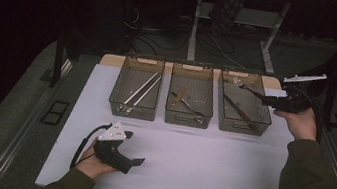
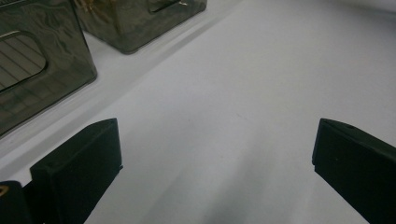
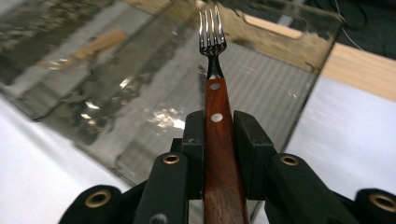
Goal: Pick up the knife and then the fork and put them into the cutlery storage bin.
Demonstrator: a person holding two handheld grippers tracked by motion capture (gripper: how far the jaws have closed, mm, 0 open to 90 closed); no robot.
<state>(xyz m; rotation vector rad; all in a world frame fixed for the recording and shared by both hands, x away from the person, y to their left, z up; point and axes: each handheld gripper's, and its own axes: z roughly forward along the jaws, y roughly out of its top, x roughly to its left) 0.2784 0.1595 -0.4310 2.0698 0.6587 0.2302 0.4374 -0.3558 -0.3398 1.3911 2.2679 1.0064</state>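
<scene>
While the right claw [image 3: 219, 135] is pinching the wooden-handled steel fork [image 3: 215, 102] over the smoky clear plastic bin [image 1: 244, 106] — tines risk clipping its rim — the left claw [image 2: 210, 177] is sitting spread.

Place: a lab or test room set up for recording.
Surface: a white surface [image 1: 186, 163] with three matching clear bins [image 1: 190, 103] in a row.
Surroundings: dark room, loose cables [image 1: 136, 24] on the floor, metal-legged desk frame [image 1: 195, 22] behind.
</scene>
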